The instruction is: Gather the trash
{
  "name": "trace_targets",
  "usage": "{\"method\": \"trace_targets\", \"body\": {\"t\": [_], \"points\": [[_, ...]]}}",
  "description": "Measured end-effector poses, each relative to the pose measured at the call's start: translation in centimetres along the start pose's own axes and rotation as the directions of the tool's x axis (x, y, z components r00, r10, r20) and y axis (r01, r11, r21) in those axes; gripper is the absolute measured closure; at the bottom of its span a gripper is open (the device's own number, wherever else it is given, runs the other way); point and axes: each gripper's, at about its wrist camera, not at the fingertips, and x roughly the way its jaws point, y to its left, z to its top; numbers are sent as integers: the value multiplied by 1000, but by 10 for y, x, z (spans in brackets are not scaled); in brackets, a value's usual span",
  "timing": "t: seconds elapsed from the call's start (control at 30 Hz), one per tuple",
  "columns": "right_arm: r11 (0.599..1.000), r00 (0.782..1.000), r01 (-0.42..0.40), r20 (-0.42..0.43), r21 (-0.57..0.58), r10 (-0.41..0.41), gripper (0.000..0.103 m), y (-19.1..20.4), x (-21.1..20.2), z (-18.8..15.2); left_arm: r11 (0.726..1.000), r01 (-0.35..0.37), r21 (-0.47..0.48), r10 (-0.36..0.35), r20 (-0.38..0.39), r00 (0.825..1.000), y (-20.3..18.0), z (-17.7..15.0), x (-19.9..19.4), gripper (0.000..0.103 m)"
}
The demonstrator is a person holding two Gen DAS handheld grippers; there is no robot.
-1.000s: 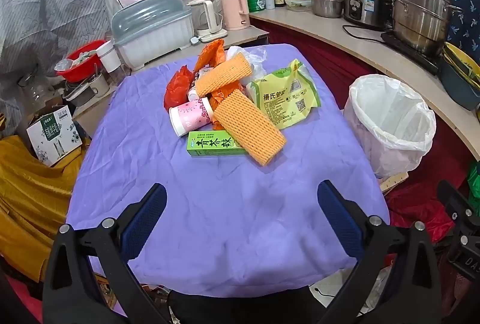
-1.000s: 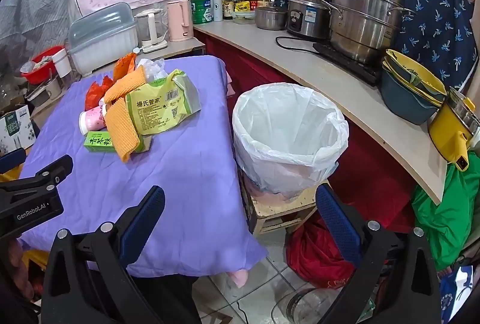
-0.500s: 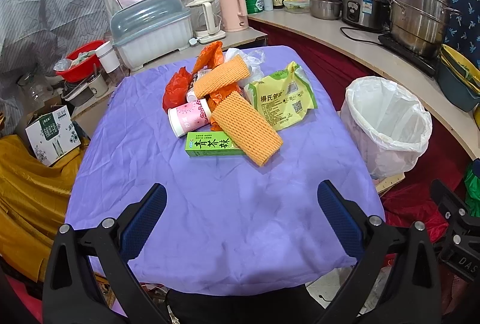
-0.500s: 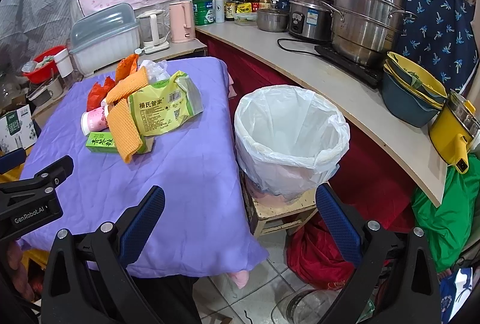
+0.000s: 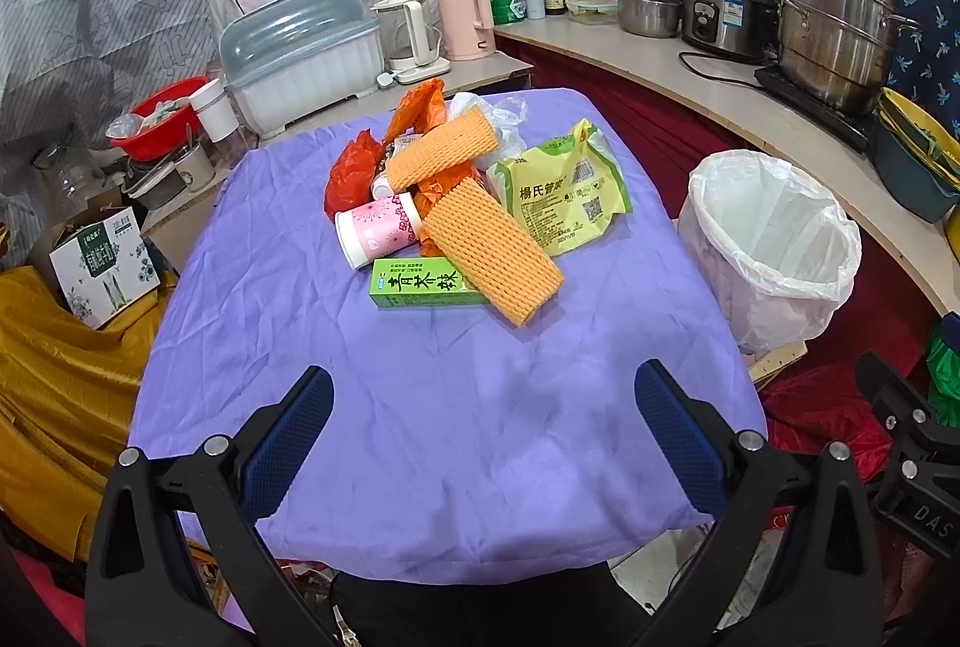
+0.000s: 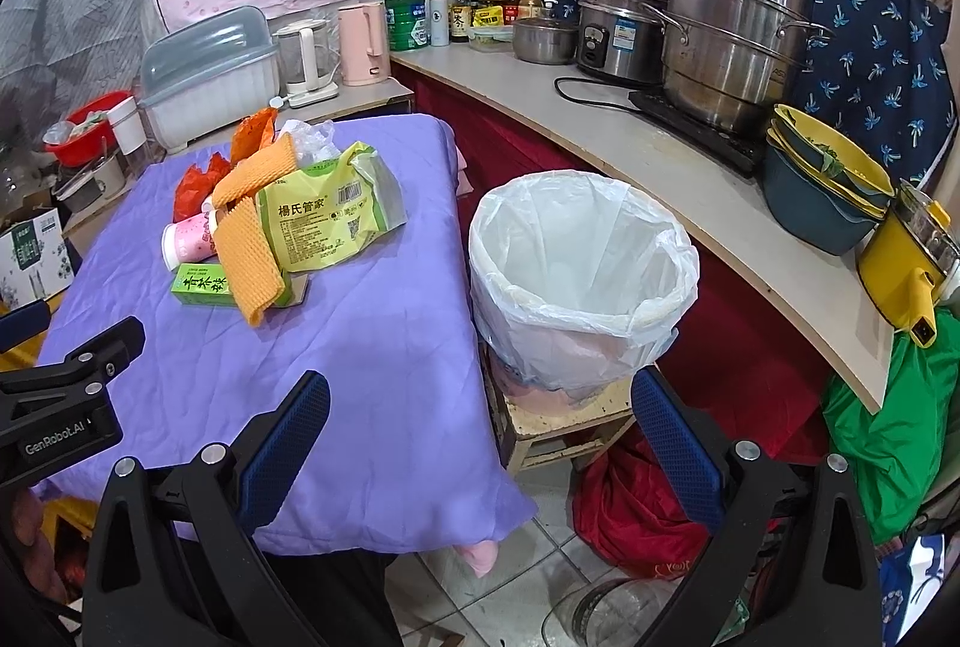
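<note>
Here, both grippers — left gripper (image 5: 483,410) and right gripper (image 6: 480,416) — hang spread wide, holding nothing, over bare purple tablecloth (image 5: 456,437). The trash pile (image 5: 468,203) sits at 12 o'clock, mid-table; the lined bin (image 5: 771,251) stands just off the table's right edge, at 2 o'clock.

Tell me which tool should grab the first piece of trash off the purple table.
Left, probably. The left tool is open and faces the trash pile, with the green box nearest ahead. The right tool, also open, sits at the table's right edge in front of the lined bin, better suited for drop-offs.
</note>
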Motion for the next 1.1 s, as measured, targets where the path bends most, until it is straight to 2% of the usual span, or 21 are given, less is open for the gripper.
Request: {"method": "trace_targets", "body": {"t": [1.1], "points": [[1000,1000,6,6,-3,-6,7,-6,0,-3,1000,8,0,-8,1,1000,0,-1,-3,7]]}}
